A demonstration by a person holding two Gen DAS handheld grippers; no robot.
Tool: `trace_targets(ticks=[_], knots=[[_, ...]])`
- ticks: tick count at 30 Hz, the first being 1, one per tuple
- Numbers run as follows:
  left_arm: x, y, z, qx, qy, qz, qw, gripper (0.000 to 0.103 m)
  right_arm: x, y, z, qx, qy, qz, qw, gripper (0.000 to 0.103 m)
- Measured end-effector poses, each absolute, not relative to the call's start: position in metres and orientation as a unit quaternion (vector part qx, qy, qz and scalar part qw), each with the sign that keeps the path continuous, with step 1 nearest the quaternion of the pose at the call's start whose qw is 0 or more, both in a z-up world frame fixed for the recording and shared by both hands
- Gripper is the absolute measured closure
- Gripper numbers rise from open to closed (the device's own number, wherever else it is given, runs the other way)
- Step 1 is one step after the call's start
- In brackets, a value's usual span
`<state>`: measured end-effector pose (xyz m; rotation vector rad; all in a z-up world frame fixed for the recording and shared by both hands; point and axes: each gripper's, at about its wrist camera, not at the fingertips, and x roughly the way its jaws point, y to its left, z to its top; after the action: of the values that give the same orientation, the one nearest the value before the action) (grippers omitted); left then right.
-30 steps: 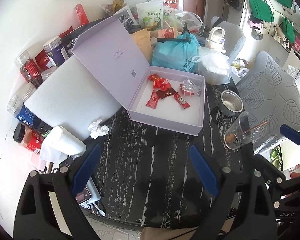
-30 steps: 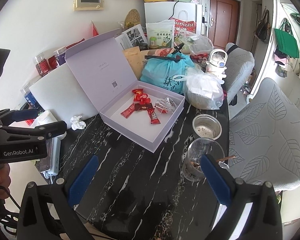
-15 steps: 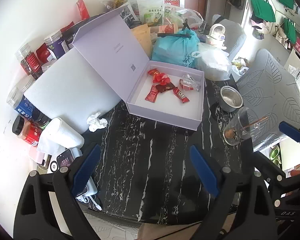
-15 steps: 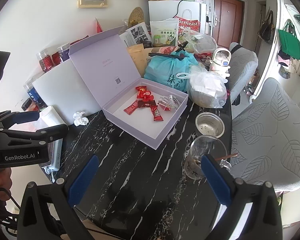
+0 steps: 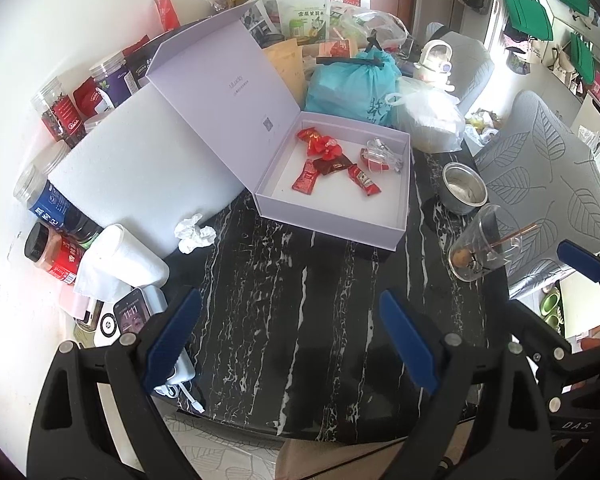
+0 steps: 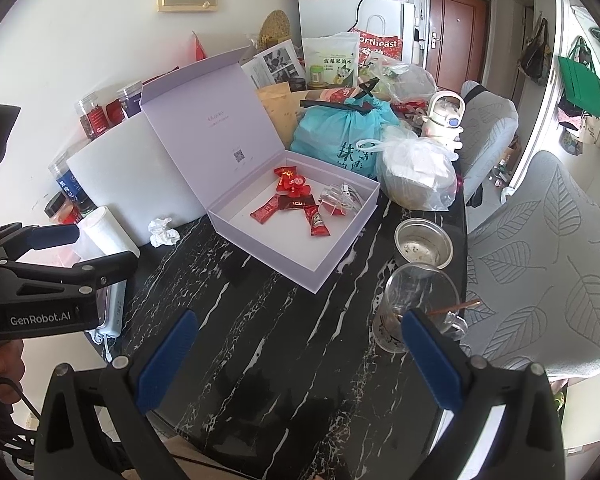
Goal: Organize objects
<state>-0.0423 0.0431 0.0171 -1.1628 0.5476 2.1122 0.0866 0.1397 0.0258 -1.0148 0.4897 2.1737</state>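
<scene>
An open lilac box (image 5: 328,228) (image 6: 260,256) stands on the black marble table (image 5: 260,264), its lid leaning back. Inside lie several red sachets (image 5: 332,164) (image 6: 296,204) and a clear plastic piece (image 5: 380,156) (image 6: 338,200). My left gripper (image 5: 290,312) hovers open over the bare tabletop in front of the box, nothing between its blue pads. My right gripper (image 6: 299,320) is open too, empty, over the same stretch of table, beside a glass cup (image 6: 412,304). Each gripper shows at the edge of the other's view.
A crumpled tissue (image 5: 194,234) lies left of the box. A steel bowl (image 5: 462,192) and the glass cup with a stick (image 5: 476,248) stand at the right edge. Jars (image 5: 56,208), a paper roll (image 5: 124,256) and a phone (image 5: 132,314) crowd the left; bags (image 5: 348,84) pile behind.
The left gripper has drawn back a little from the box, so the phone and the table's near edge now show. The right gripper has stayed put.
</scene>
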Motion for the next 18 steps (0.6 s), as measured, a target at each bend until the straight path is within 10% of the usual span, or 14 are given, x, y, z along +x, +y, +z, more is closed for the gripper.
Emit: trace_targets(ticks=[18], knots=[[-0.0403,0.0459,0.0183,-0.443,0.214,0.802,0.338,0.012,0.0876,0.1403,0.0294,-0.387,0.185,0.836,0.343,0.001]])
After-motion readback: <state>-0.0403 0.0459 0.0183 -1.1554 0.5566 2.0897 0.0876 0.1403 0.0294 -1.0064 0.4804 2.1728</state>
